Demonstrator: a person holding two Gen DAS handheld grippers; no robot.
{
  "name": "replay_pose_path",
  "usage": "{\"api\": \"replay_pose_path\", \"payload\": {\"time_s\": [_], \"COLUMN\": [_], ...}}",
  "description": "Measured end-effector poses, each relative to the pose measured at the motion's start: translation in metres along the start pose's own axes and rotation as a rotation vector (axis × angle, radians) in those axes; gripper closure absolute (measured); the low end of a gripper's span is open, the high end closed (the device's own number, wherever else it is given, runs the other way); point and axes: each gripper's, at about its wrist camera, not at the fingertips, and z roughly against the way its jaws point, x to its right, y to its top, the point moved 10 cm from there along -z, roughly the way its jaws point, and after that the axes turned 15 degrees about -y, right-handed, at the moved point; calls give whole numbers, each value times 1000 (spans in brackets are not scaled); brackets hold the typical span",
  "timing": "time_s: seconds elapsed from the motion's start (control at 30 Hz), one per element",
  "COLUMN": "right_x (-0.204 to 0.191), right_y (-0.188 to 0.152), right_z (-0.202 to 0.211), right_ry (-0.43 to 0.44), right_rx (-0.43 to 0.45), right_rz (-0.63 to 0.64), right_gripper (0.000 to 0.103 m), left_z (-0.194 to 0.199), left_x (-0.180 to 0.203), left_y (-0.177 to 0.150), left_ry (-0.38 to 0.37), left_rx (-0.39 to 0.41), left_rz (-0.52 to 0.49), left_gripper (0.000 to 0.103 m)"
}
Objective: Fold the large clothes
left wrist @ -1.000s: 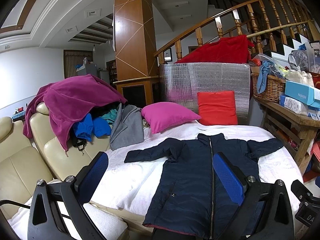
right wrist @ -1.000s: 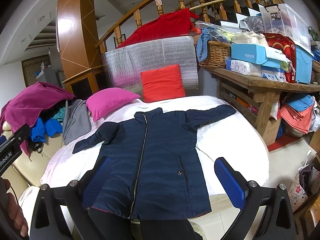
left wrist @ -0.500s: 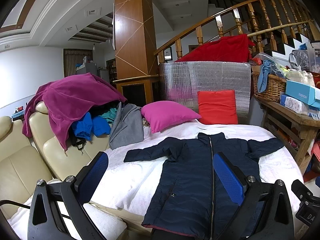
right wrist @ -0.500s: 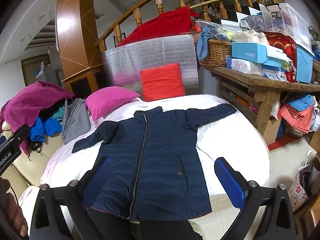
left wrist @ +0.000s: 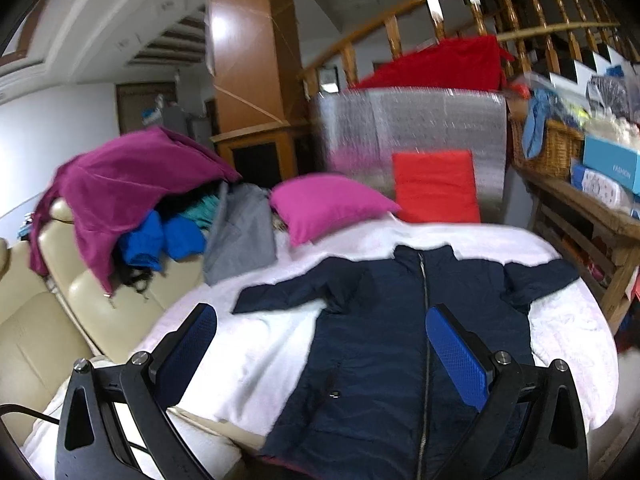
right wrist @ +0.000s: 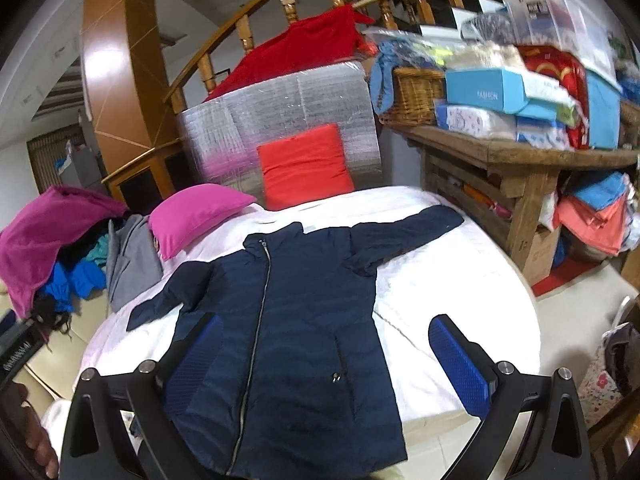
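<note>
Navy jacket (left wrist: pixel 384 344) spread flat, front up, on a white-covered bed (left wrist: pixel 256 344).

It is a dark navy quilted jacket, zipped shut along a silver zipper (right wrist: pixel 258 320) that runs from the collar down to the hem. The collar points to the far side of the bed, and the hem hangs a little over the near edge. Both sleeves lie out to the sides, each slanting slightly: one sleeve (right wrist: pixel 404 232) reaches toward the far right, the other sleeve (right wrist: pixel 160 304) toward the left. A small snap (right wrist: pixel 335 377) shows at a side pocket.
</note>
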Motion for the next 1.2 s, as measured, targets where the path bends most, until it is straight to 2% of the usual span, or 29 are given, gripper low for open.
{"api": "replay_pose_path", "payload": {"time_s": [0.07,0.13,0.2,0.3,0.47,0.57,0.67,0.73,0.87,0.9,0.93,0.97,1.0,1.03,1.1,1.13,1.2], "right_x": [13,33,53,89,126,136,147,153,156,155,157,157,156,154,150,148,141], "right_y": [13,29,39,52,60,61,51,51,49,54,58,58,62,64,67,74,87], "right_z": [-21,-53,-91,-171,-279,-347,-410,-451,-508,-519,-526,-530,-535,-540,-543,-538,-519], "right_ry": [31,48,56,91,100,152,140,129,98,98,82,64,58,56,54,58,68], "right_rx": [-13,-24,-66,-166,-253,-323,-396,-421,-466,-455,-432,-421,-413,-413,-410,-385,-326], "right_rz": [-14,-41,-84,-228,-363,-482,-572,-631,-703,-716,-723,-720,-717,-716,-726,-727,-694], "right_gripper": [0,0,0,0,0,0,6,16,26,34,41,44,54,71,77,81,83], "left_z": [-45,-85,-131,-191,-277,-320,-356,-370,-386,-388,-390,-392,-392,-395,-396,-396,-397], "left_x": [10,15,21,24,22,21,20,18,12,11,10,7,4,-1,-9,-14,-23], "left_y": [-4,-11,-23,-40,-59,-67,-75,-80,-85,-84,-83,-80,-77,-75,-72,-70,-68], "left_ry": [-64,-92,-96,-57,-28,-19,-19,-10,-5,-7,-11,-7,7,19,33,34,42], "left_rx": [-94,-160,-237,-309,-363,-388,-411,-417,-396,-399,-400,-393,-381,-373,-365,-362,-355], "left_rz": [25,63,99,118,180,200,218,218,209,205,200,196,189,186,197,212,245], "left_gripper": [0,0,0,0,0,0,0,0,0,0,0,0,0,0,0,0,0]}}
